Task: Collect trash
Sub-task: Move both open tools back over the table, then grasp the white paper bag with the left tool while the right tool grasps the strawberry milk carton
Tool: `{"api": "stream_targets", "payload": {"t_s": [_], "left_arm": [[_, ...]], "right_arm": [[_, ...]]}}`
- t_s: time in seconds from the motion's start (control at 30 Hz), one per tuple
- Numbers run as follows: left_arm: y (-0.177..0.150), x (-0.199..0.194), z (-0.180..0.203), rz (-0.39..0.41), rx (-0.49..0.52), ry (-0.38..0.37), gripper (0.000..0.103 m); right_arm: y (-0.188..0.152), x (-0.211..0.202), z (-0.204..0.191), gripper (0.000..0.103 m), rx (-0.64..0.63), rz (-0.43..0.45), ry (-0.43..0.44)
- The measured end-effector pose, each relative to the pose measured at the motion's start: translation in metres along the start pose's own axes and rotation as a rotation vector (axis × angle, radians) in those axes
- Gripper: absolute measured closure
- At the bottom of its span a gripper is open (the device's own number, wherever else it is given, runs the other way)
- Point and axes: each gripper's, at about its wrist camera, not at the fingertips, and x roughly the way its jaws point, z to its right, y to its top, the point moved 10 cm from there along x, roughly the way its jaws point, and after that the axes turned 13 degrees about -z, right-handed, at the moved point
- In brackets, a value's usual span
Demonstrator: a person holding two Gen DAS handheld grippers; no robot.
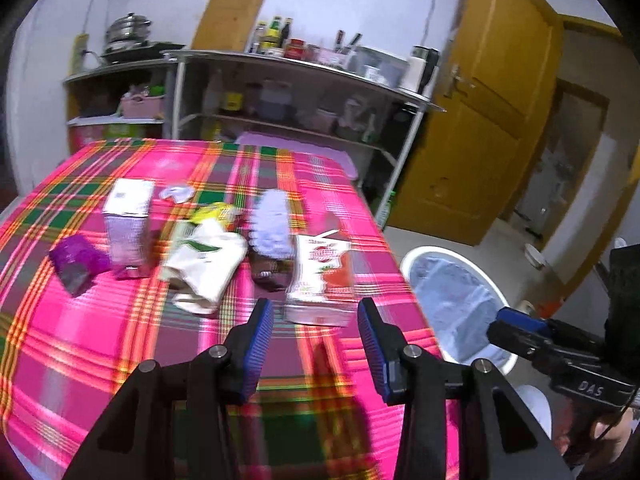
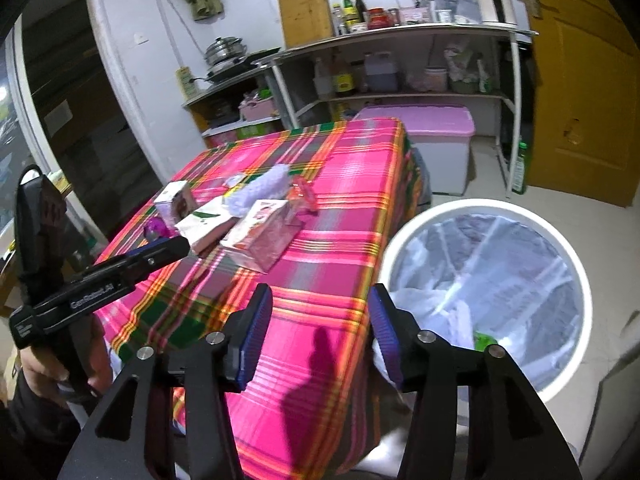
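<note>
Trash lies in a cluster on the plaid tablecloth (image 1: 100, 340): a red-and-white carton (image 1: 320, 276) just ahead of my left gripper (image 1: 316, 340), a white carton (image 1: 208, 264) beside it. Both my grippers gape with nothing between the pads. My right gripper (image 2: 320, 332) hovers at the table edge, beside the white bin (image 2: 560, 240).
</note>
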Motion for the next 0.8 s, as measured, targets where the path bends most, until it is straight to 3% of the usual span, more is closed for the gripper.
{"api": "stream_targets", "payload": {"t_s": [0.27, 0.4, 0.8], "left_arm": [[0.006, 0.002, -0.044, 0.006, -0.052, 0.068, 0.059], [0.008, 0.006, -0.061, 0.002, -0.074, 0.083, 0.059], [0.007, 0.003, -0.085, 0.019, -0.108, 0.087, 0.058]], "right_arm": [[0.005, 0.016, -0.023, 0.05, -0.046, -0.031, 0.017], [0.013, 0.026, -0.03, 0.042, -0.054, -0.044, 0.019], [0.041, 0.068, -0.058, 0.033, -0.032, -0.088, 0.009]]}}
